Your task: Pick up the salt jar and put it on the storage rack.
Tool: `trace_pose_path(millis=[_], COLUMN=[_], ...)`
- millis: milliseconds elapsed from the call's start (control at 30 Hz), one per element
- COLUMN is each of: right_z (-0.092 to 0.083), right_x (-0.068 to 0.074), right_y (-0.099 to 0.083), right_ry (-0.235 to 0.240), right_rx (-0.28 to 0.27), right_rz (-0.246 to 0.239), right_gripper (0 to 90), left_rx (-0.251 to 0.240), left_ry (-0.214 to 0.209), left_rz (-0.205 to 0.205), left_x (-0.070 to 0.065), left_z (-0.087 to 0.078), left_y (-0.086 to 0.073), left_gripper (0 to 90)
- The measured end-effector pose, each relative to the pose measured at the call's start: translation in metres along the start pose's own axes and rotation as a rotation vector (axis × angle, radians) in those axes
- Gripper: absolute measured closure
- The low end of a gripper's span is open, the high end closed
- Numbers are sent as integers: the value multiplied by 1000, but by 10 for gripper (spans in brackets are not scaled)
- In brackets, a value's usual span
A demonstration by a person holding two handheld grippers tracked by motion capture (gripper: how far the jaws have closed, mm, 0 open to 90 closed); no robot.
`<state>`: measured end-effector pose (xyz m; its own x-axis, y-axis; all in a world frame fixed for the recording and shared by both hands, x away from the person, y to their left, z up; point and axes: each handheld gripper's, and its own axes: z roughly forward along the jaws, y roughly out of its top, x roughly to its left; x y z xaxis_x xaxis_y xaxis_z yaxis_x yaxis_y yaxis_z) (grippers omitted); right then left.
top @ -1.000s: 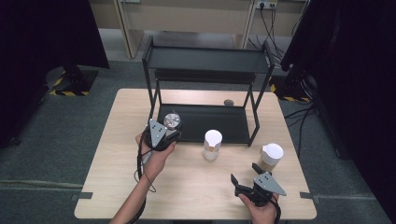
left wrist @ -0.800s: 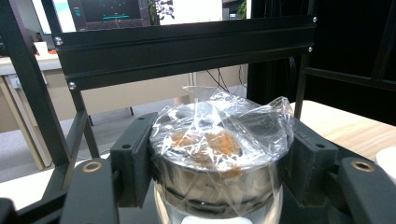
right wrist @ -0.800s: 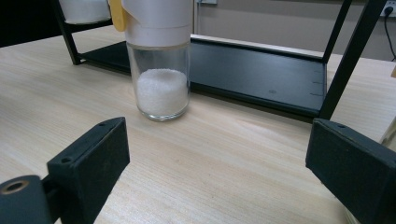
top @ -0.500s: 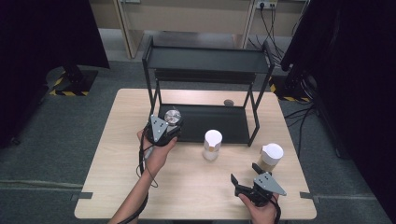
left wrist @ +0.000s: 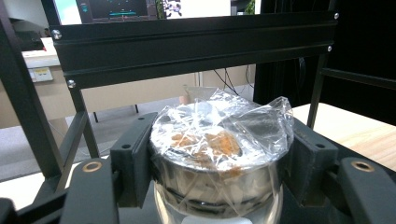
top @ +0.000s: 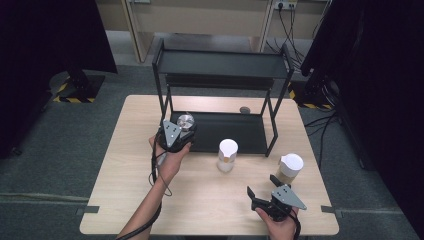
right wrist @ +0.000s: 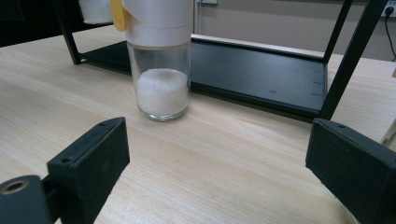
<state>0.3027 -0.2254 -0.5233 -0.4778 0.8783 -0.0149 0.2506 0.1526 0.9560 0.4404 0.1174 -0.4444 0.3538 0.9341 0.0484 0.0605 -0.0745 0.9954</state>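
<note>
Seemingly ample tabletop beside jar

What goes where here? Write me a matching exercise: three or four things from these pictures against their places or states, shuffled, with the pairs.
Things:
1. foil-wrapped metal tin
2. glass shaker
3. white-lidded jar
4. right gripper

Places or states:
A. jaws open, nothing between them
B. on the table before the rack's bottom shelf
C. clamped in the left gripper
D. on the table by its right edge

Pairs: 1-C, 2-B, 3-D, 4-A
</note>
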Motion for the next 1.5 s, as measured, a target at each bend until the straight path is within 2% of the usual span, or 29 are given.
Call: trace_pose_path(millis=[500,667,1100,1500], right_z=[0,0,0,0], right_x=[0,0,0,1], right_y=[0,0,0,0], right_ry=[0,0,0,-1], right_rx=[-1,-1,0,2], right_rz=[-2,-2,-5,-9], right_gripper=[66,65,66,66], left_rx=[19,29,36,60], left_ry=[11,25,40,37], left_rz=[-2,-15,-10,-5], left_x=[0,2,6,3], left_z=[16,23,33,46], left_y=[-1,-3,-1,-8], left_gripper=[349,349,348,349])
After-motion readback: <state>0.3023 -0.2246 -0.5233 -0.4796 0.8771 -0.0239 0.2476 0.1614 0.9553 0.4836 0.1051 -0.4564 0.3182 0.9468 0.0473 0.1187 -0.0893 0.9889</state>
